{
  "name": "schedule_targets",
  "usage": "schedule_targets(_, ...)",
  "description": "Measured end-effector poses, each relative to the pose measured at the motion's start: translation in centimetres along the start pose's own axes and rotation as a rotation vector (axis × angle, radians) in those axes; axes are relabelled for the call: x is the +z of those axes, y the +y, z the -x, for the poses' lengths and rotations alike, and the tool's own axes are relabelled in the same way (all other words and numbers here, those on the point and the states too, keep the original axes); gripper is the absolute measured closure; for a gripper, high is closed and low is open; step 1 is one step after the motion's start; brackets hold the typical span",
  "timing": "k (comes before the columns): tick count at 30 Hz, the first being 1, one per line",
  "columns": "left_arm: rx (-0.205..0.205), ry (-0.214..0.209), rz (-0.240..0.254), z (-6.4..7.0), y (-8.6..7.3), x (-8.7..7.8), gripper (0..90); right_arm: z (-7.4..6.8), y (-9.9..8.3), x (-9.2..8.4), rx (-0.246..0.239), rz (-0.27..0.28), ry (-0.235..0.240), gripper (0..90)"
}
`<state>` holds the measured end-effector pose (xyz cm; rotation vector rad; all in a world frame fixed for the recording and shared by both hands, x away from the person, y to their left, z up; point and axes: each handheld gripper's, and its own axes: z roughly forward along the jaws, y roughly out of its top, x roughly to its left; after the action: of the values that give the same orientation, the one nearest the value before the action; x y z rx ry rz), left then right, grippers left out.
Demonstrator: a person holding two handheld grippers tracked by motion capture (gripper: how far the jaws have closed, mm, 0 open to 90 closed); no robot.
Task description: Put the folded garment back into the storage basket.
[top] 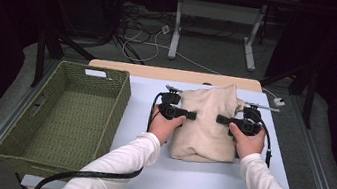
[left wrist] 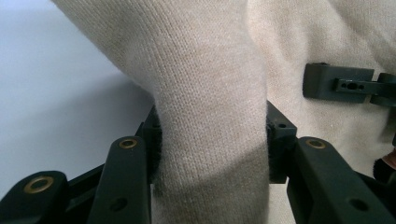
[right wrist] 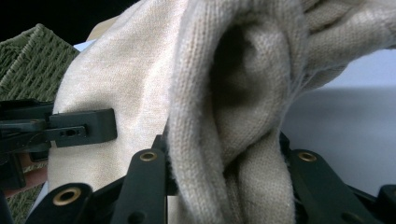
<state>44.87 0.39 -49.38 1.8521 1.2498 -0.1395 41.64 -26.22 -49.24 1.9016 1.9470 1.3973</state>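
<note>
A beige knitted garment (top: 204, 130) lies bunched in the middle of the white table (top: 183, 185), its top pulled up into a peak. My left gripper (top: 192, 115) grips its left side and my right gripper (top: 221, 118) its right side, their tips facing each other. In the left gripper view a thick fold of the knit (left wrist: 210, 116) is pinched between my left gripper's (left wrist: 212, 149) pads, with the right gripper (left wrist: 338, 84) beyond. In the right gripper view a bunched fold (right wrist: 233, 121) fills my right gripper (right wrist: 224, 163), and the left gripper (right wrist: 79, 128) shows at the left.
A green woven basket (top: 118, 97) stands on the table's left part, close to my left arm, and its corner (right wrist: 32, 60) appears in the right gripper view. Table legs and cables (top: 176, 30) lie on the floor beyond the far edge.
</note>
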Motion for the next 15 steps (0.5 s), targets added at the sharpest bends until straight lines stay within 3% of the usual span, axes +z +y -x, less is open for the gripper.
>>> schedule_targets(15,0.024,-0.002,0.002,0.8,1.8,-1.8,55.6,-1.7,1.6,-1.3,-0.013,0.021,0.002,62.7)
